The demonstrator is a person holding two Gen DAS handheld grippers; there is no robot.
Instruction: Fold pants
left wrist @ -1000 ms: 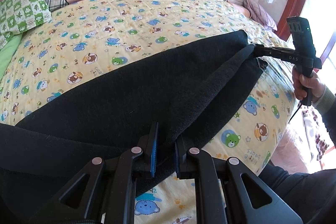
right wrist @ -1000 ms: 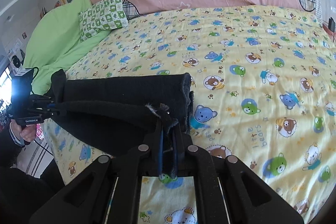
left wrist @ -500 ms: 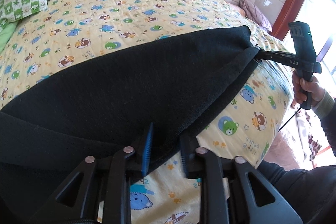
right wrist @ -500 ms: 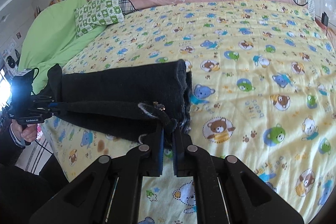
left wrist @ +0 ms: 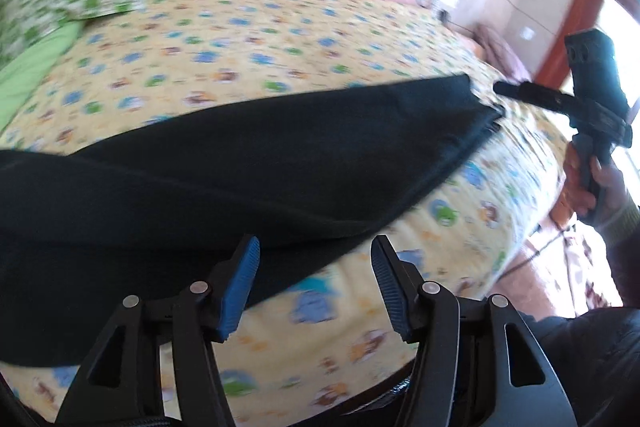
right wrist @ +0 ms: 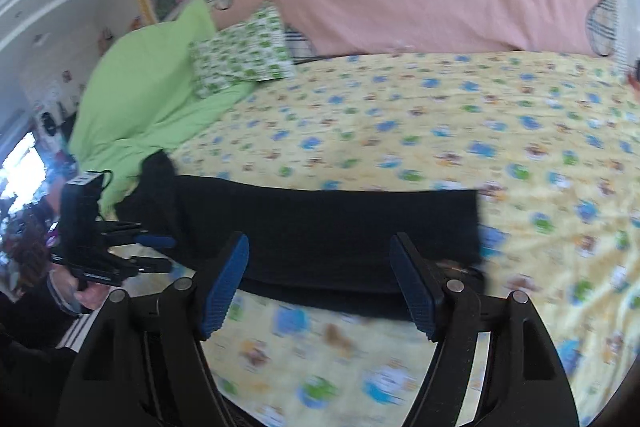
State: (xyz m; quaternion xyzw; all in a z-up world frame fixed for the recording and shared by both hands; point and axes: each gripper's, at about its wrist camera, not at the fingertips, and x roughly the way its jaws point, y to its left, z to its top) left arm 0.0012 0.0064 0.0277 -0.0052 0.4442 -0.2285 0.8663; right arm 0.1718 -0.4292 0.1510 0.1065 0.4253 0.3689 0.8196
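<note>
The left claw stands apart, its jaws having just been opening, and nothing is pinched between its blue pads; the near edge of the black pants lies just beyond the tips. The right claw is likewise spread wide, its jaws also just opened, with the pants lying free past its pads. The pants rest as a long dark band across the near part of the bed, on a yellow sheet printed with little bears. Further back sit a green patterned pillow, a plain green cover at the left, and a pink quilt with plaid hearts.
</note>
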